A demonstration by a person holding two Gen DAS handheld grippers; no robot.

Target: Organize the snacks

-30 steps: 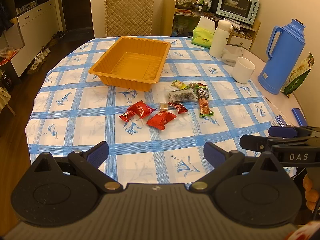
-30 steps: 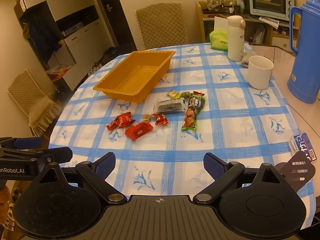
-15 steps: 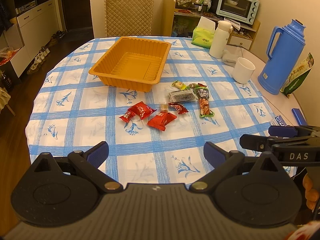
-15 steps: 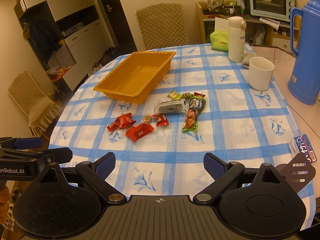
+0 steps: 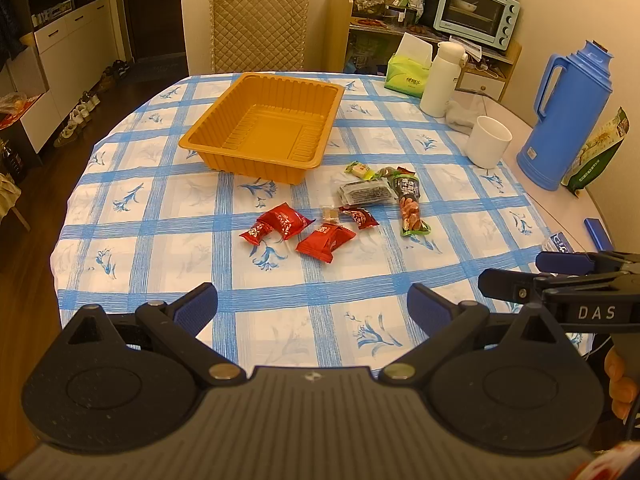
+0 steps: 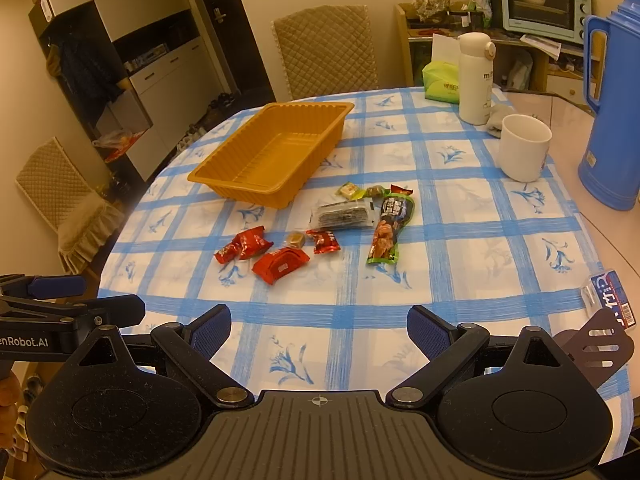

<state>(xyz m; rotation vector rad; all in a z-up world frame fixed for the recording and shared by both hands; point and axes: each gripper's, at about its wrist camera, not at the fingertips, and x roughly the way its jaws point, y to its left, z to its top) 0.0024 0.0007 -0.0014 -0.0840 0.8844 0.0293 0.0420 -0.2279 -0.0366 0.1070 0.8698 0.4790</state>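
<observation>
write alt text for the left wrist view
Open left gripper hovers over a blue-checked tablecloth; wrapped snacks lie scattered before an empty orange tray. The right gripper shows at the right edge.

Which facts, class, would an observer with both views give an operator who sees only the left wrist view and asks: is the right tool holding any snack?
Observer: No, the right tool is open, with nothing between its fingers.
Operator: What is beside it?
Observer: A dark slotted plate shows just to its right.
Operator: Any seat besides the far chair?
Observer: A second quilted chair stands off the left side of the table.
</observation>
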